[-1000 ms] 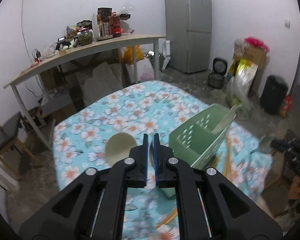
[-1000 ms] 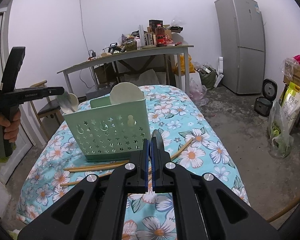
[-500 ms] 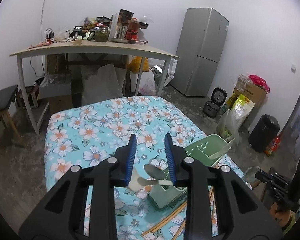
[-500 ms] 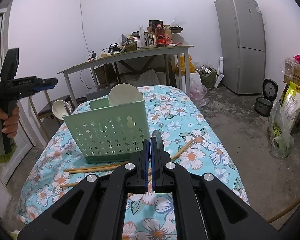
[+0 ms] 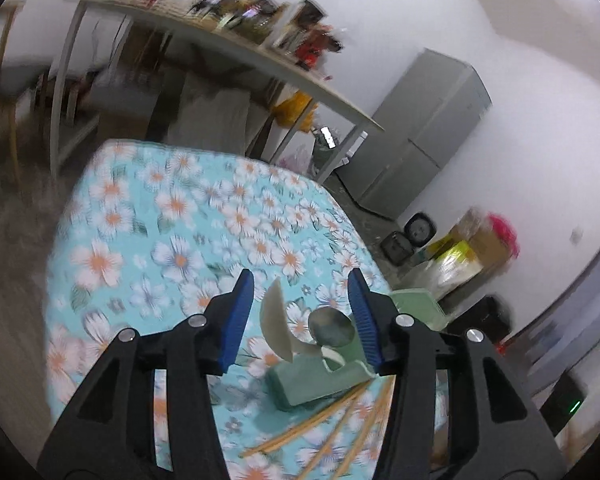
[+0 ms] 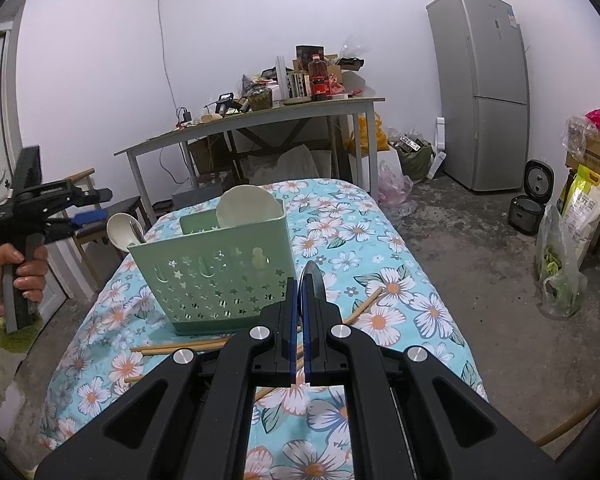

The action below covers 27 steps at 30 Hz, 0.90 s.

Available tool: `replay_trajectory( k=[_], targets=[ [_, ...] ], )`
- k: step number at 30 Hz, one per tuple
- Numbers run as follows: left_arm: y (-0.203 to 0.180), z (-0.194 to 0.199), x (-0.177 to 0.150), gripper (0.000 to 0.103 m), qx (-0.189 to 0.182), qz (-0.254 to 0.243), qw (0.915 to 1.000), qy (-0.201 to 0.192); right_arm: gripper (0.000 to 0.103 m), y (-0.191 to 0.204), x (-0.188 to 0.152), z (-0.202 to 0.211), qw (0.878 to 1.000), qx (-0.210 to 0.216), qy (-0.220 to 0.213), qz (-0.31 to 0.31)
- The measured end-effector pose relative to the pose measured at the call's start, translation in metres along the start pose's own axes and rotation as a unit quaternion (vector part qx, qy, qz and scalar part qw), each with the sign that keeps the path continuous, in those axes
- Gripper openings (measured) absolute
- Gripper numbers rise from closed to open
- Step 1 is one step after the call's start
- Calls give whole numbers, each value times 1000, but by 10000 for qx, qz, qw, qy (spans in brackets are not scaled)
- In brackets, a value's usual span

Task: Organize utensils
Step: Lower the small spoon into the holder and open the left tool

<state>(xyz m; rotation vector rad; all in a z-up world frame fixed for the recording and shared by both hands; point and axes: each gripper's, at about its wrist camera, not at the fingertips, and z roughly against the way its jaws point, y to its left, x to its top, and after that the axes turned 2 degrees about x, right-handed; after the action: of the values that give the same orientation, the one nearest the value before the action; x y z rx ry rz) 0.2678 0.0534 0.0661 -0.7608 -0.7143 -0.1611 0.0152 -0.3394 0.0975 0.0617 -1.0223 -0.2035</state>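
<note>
While two spoons stand in the basket, my left gripper is opening empty, my right gripper is pinched shut on nothing, and the chopsticks wait.

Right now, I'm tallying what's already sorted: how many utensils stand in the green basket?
2: a cream rice paddle at the back of the green basket, and a pale ladle at its left end. Shorter ones could be hidden inside.

Home room: fridge, rice cooker
</note>
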Motion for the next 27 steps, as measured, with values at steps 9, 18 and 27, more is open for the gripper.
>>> replay_trajectory(
  k=[9, 18, 27],
  targets=[
    [13, -25, -8, 37, -826, 701, 9935, 354, 2, -1, 2, -2, 10000, 18, 58, -13],
    [-28, -27, -12, 28, -969, -130, 9946, 349, 2, 2, 2, -5, 9999, 33, 103, 16],
    [-26, -10, -17, 40, -875, -262, 9958, 60, 2, 4, 5, -1, 10000, 19, 48, 83]
  ],
)
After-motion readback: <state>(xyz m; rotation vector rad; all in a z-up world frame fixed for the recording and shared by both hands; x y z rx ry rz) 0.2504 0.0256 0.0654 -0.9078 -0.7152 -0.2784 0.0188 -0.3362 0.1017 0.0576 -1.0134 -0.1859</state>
